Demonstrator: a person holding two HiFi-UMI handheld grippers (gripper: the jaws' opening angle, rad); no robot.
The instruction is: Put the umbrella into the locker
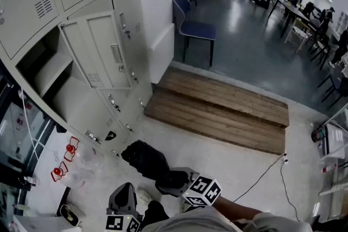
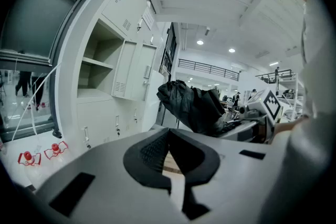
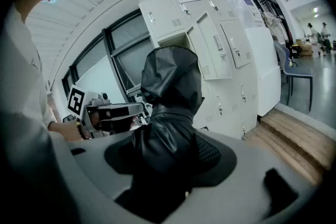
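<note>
Right hand-held gripper [image 3: 169,157] is pinching the black umbrella [image 3: 170,86] outside the open locker [image 1: 51,70]; left hand-held gripper [image 2: 168,136] is hanging pressed together, empty.

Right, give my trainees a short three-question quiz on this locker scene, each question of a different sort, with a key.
1. Multiple choice: what does the right gripper grip between its fingers? A: a red cone. B: the black umbrella. C: a chair.
2. True or false: every locker door in the head view is shut.
3. Short answer: what lies between the fingers of the left gripper?

Key
1. B.
2. False: one locker stands open, its door swung out.
3. Nothing.
</note>
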